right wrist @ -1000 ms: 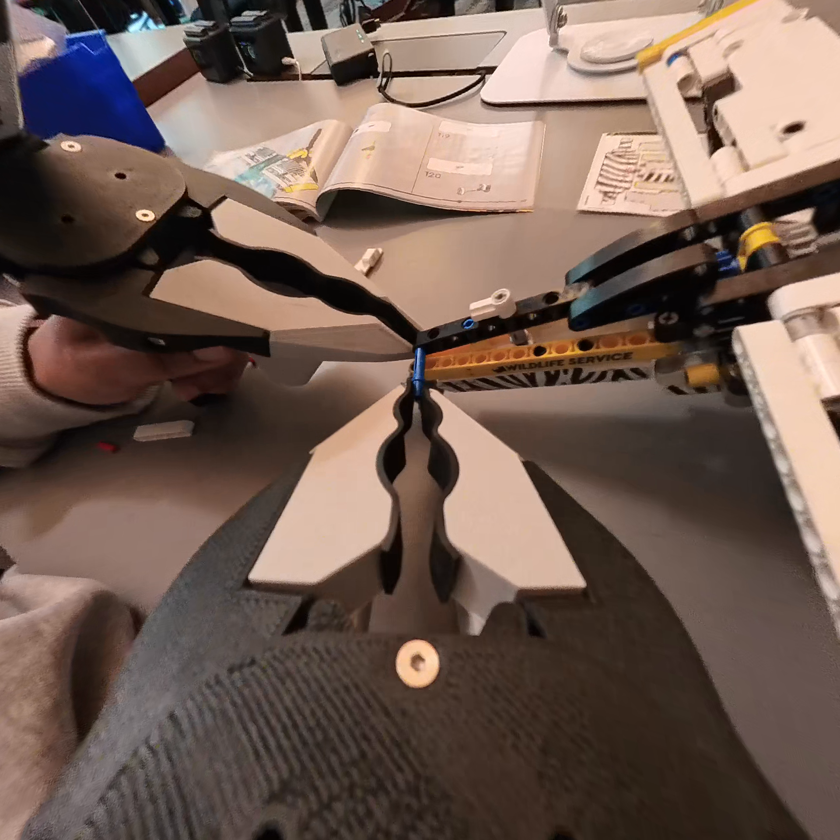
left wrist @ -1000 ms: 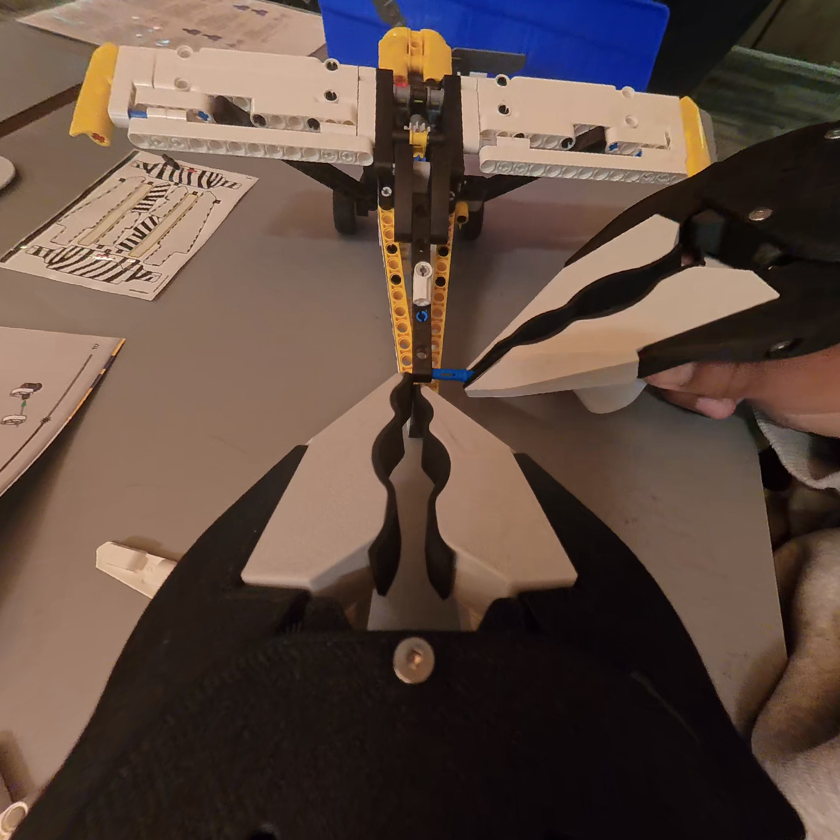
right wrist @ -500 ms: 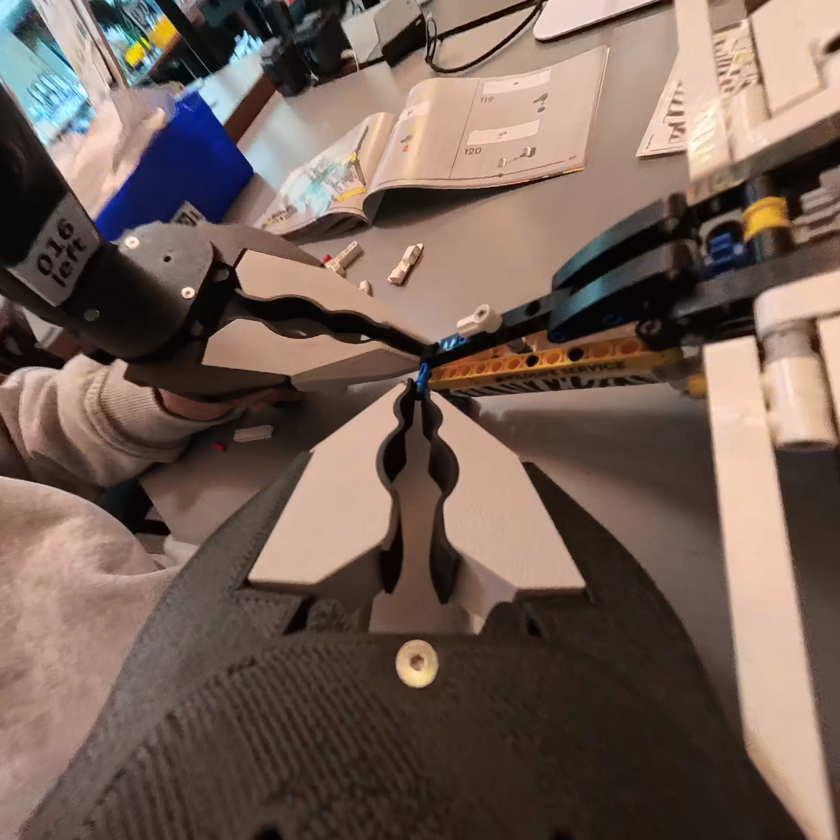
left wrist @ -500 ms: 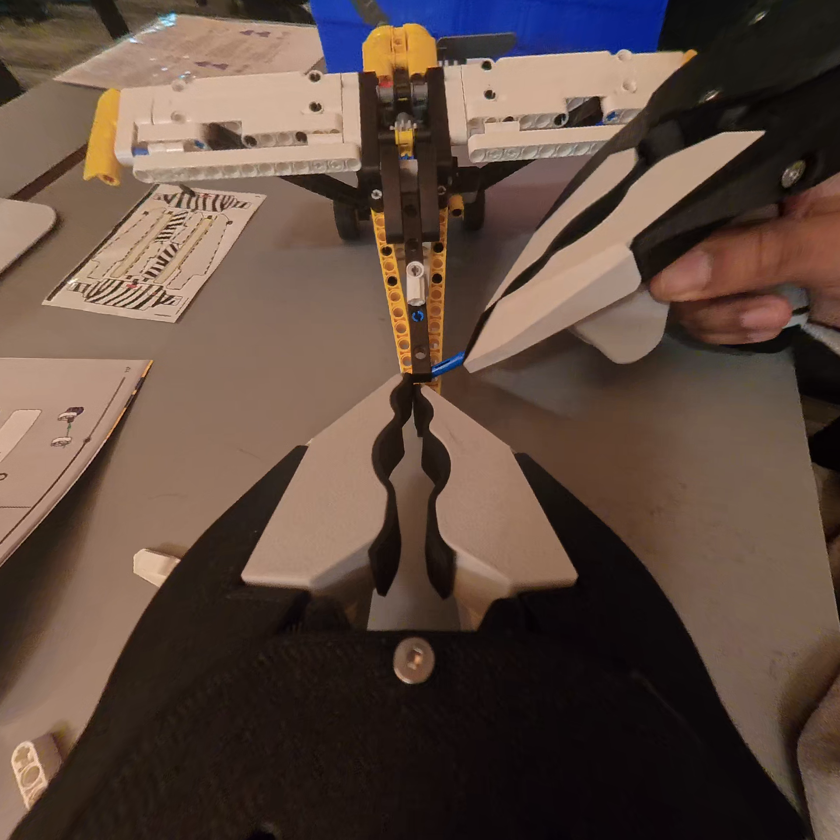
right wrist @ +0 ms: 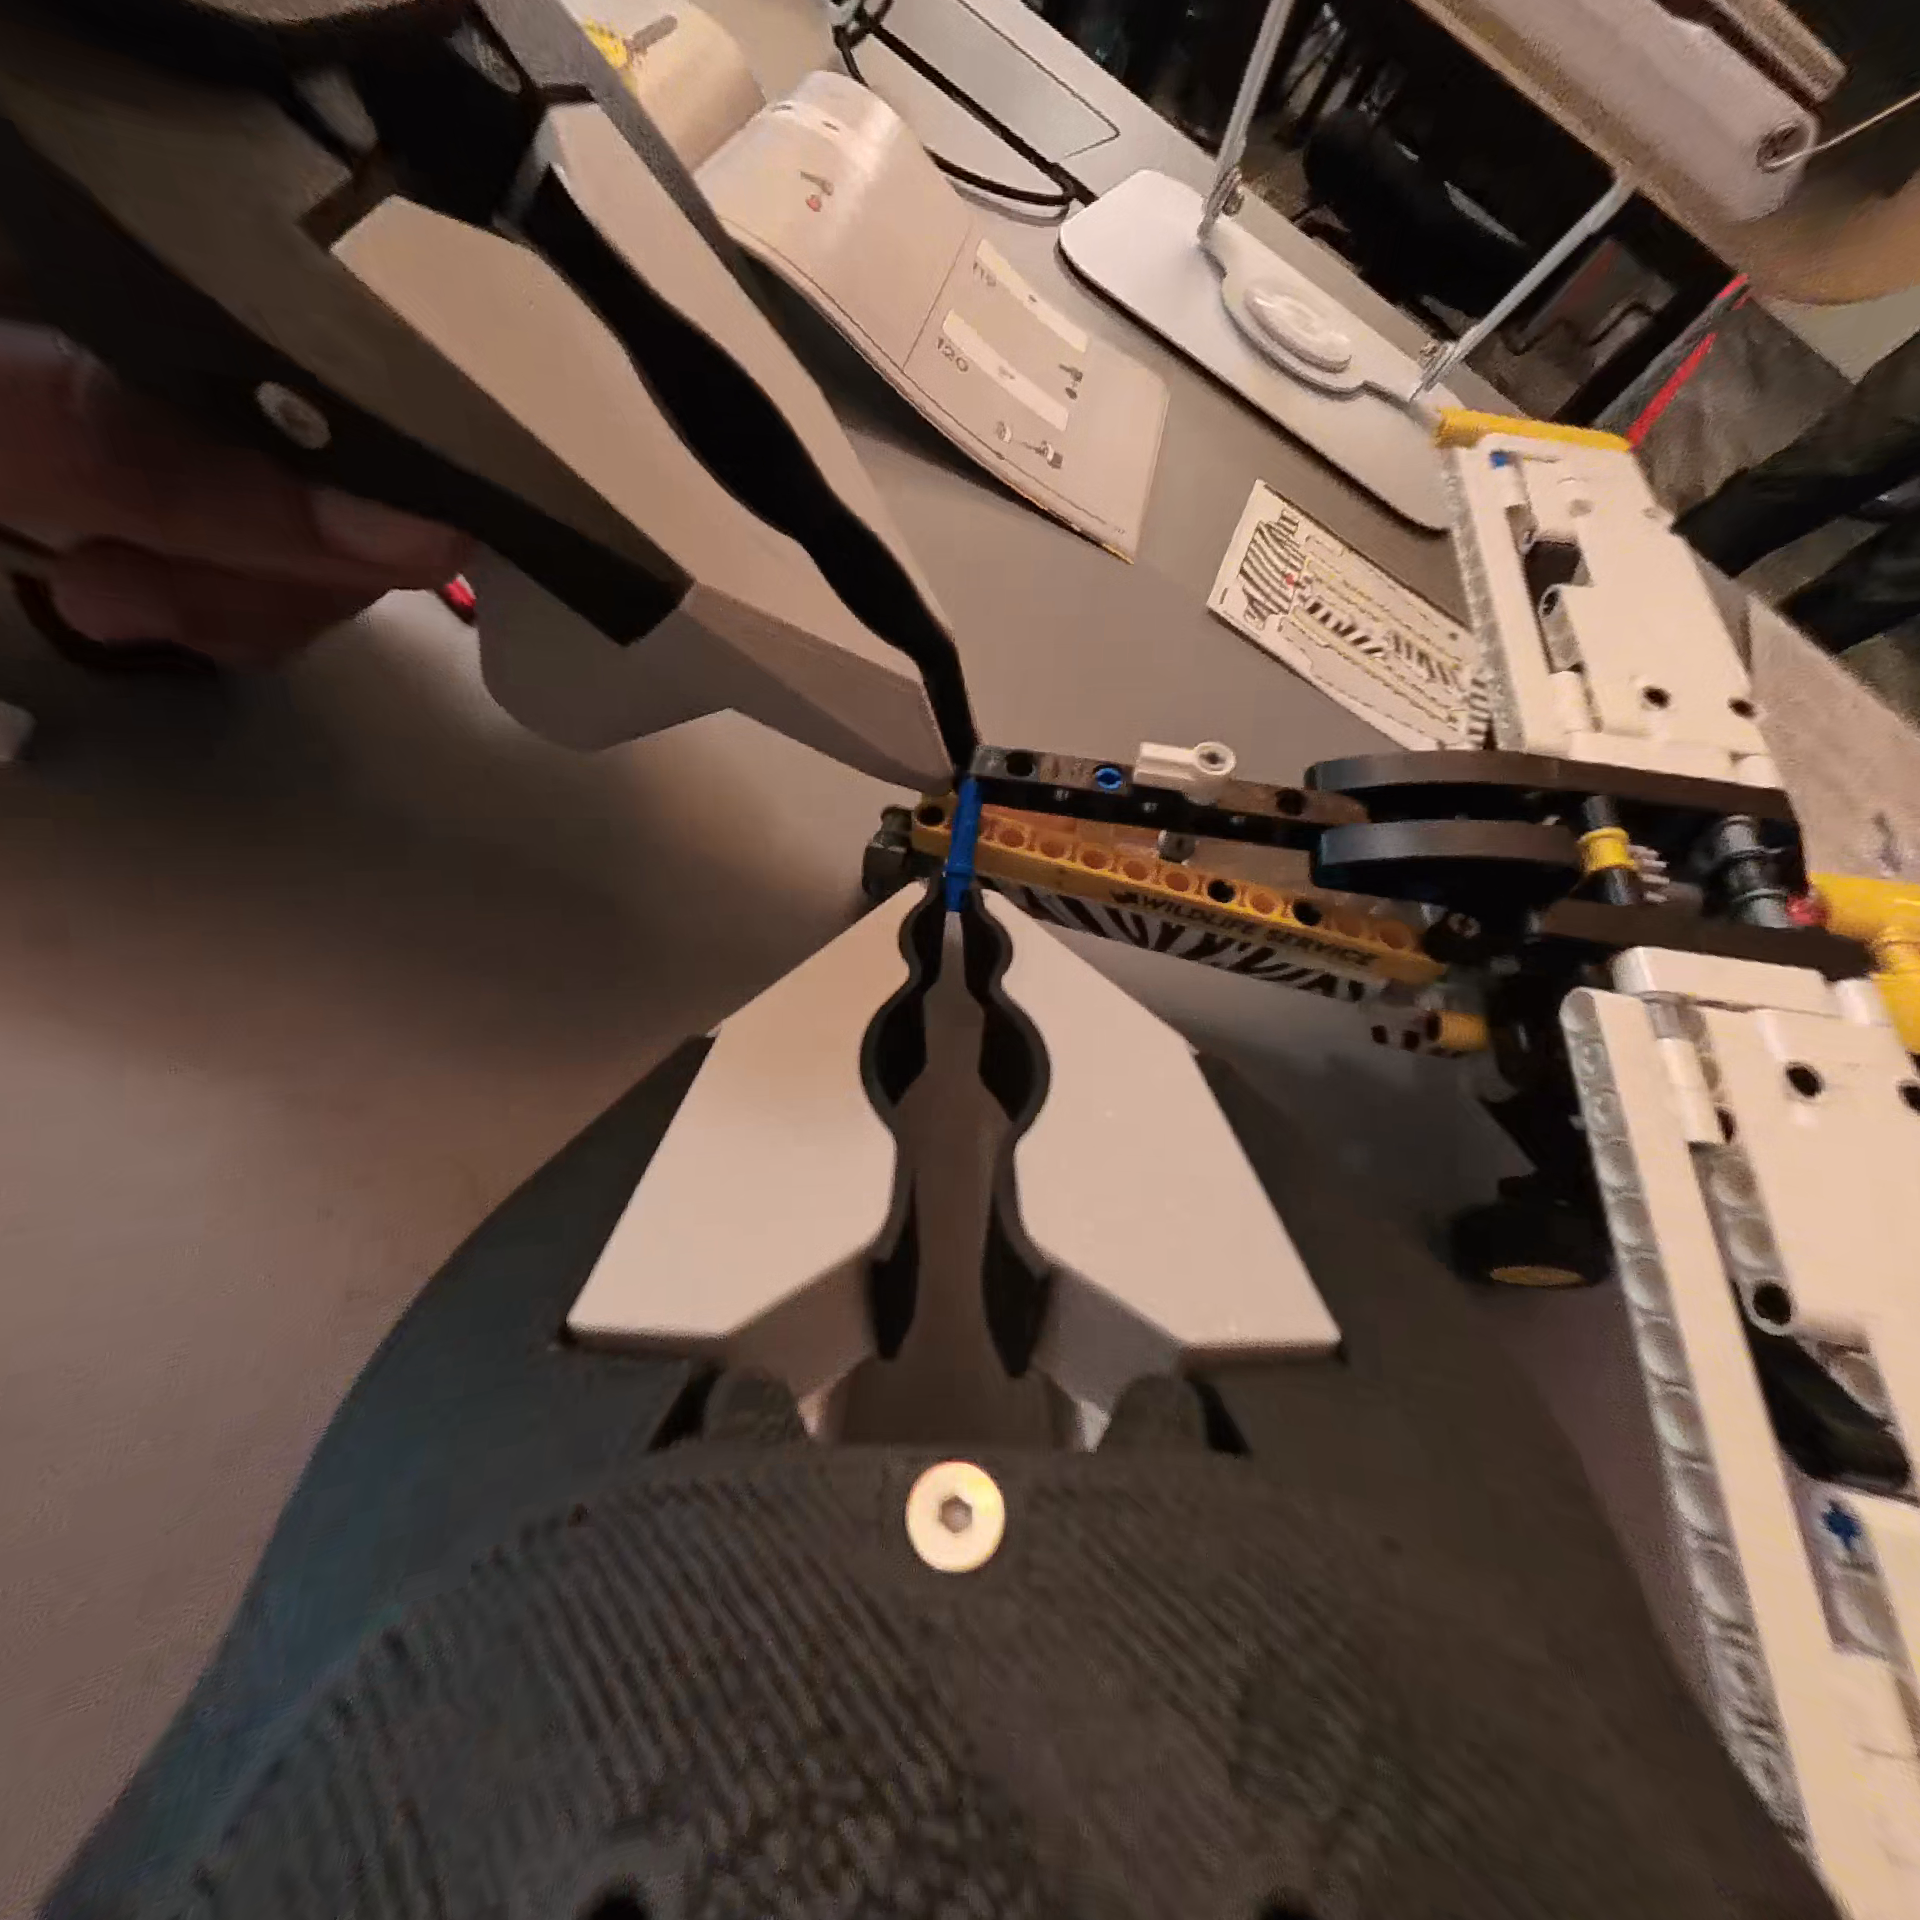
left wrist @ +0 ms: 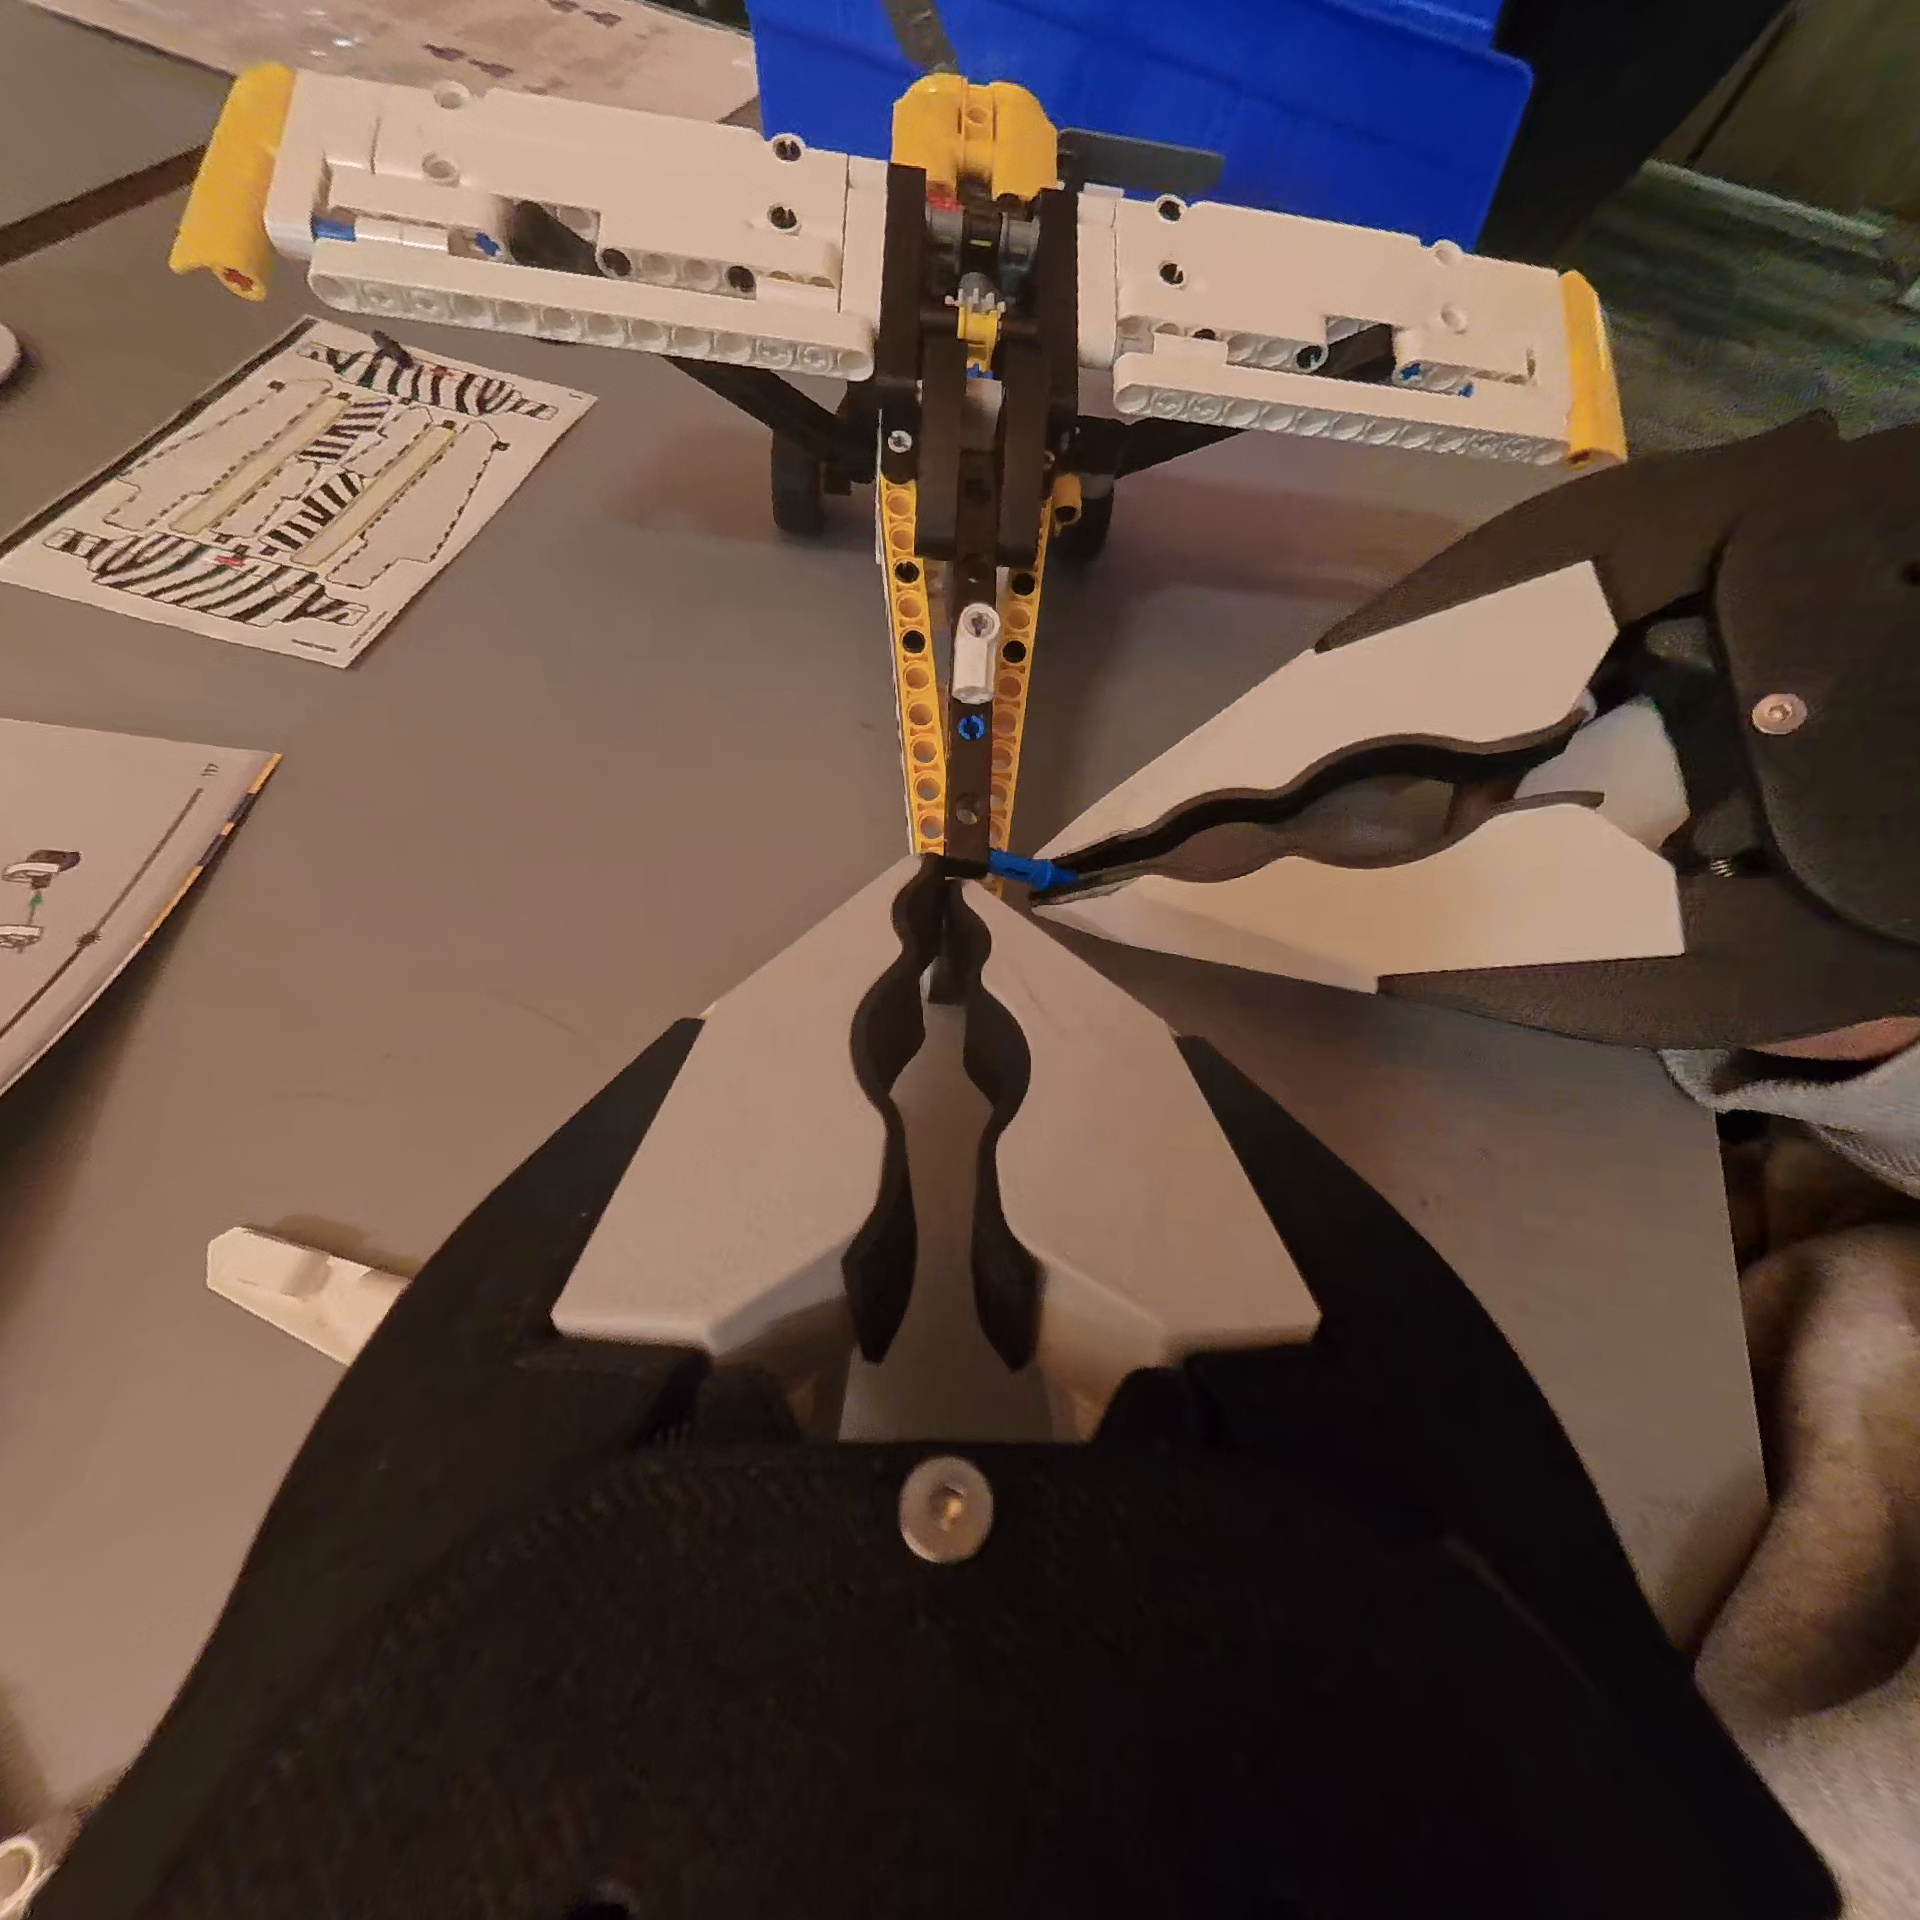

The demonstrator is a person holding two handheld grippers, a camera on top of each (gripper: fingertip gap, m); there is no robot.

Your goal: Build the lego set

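— Lego plane (left wrist: 914,270) (right wrist: 1621,935), parked on the grey table (left wrist: 582,831), nose toward the blue bin (left wrist: 1195,94). White wings with yellow tips spread left and right, yellow-and-black tail boom (left wrist: 961,727) reaching back toward the camera.

— And the left gripper (left wrist: 943,883)?

— Clamped on the rear end of the black beam atop that boom, fingertips pinched together around it. Seen from the right wrist view as coming down at a slant from the upper left (right wrist: 951,769), tip right at the beam's end.

— Right gripper (right wrist: 954,902)?

— Closed on a blue pin (right wrist: 961,842) (left wrist: 1016,864), nipped at the very tips. Pin standing crosswise to the boom, its far end at the boom's last holes; cannot tell how far seated. Enters the left wrist view from the right side (left wrist: 1039,883), lying nearly level.

— Anything else on the boom?

— Small white connector (left wrist: 975,649) on the black beam, a blue pin end just behind it.

— Around the table?

— Zebra-striped sticker sheet (left wrist: 281,499) left of the plane, open instruction booklet (left wrist: 94,883) nearer on the left, loose white piece (left wrist: 296,1288) beside the left gripper's body.
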